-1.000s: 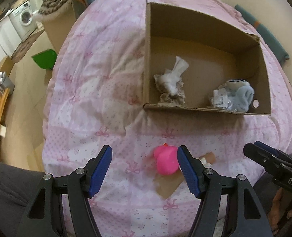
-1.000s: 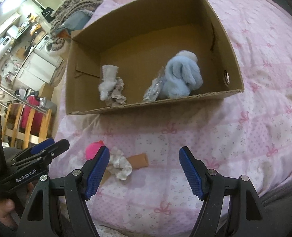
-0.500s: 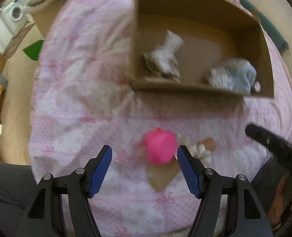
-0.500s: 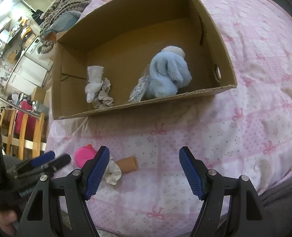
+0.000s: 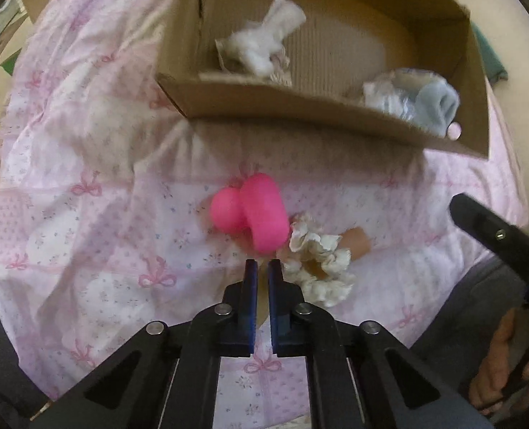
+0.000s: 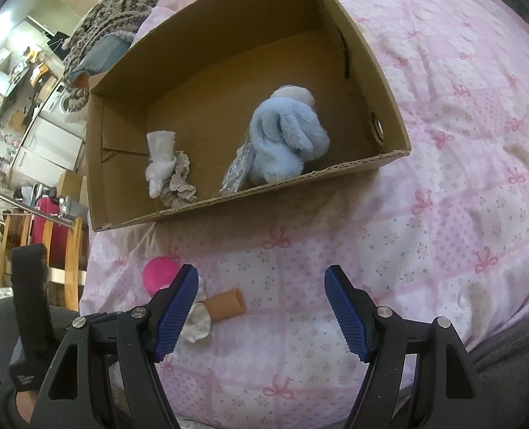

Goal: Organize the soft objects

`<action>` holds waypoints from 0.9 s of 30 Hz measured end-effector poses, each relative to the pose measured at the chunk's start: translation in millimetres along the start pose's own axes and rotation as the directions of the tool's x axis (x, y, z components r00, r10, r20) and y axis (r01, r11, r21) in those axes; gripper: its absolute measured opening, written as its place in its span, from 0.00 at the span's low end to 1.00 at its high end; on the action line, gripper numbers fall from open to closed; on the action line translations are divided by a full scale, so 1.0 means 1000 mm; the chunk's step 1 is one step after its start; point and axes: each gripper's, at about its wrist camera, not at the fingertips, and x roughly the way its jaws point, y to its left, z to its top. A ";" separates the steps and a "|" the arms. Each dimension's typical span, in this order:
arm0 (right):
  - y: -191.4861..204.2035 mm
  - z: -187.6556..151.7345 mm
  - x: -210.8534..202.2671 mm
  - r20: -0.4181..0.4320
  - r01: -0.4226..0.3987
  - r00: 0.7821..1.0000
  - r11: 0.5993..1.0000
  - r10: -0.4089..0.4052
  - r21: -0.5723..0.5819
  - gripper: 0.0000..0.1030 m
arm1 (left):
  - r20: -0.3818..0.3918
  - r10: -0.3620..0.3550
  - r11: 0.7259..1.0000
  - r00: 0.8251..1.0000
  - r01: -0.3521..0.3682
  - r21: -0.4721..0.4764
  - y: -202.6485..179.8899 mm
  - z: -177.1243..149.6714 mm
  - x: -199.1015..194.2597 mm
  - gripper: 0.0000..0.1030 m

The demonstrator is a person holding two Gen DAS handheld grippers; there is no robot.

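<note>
Just beyond the shut fingers (image 5: 251, 271), pink toy (image 5: 260, 214).

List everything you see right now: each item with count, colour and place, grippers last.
cardboard box: 1, brown, open, on the quilt
plush toy: 1, light blue, inside box, right
fabric bundle: 1, white and beige, inside box, left
squishy toy: 1, bright pink, on quilt in front of box
frilly cloth: 1, cream, beside the pink toy
tube: 1, tan, against the cloth
quilt: 1, pink patchwork with bows
left gripper: blue pads, shut on a thin tan piece below the pink toy
right gripper: blue pads, open, empty
</note>
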 end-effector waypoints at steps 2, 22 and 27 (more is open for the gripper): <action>-0.001 0.000 0.000 -0.003 -0.003 1.000 1.000 0.003 0.007 0.75 | 0.013 -0.002 1.000 1.000 0.002 -0.008 0.002 0.000 -0.005 0.05; 0.009 -0.009 0.051 -0.260 -0.133 0.956 0.991 0.134 0.025 0.45 | 0.197 0.092 0.995 0.976 -0.084 -0.046 0.021 -0.002 -0.065 0.05; 0.010 -0.009 0.077 -0.301 -0.087 0.949 0.995 0.096 0.043 0.35 | 0.198 0.086 0.996 0.976 -0.077 -0.053 0.020 0.000 -0.062 0.05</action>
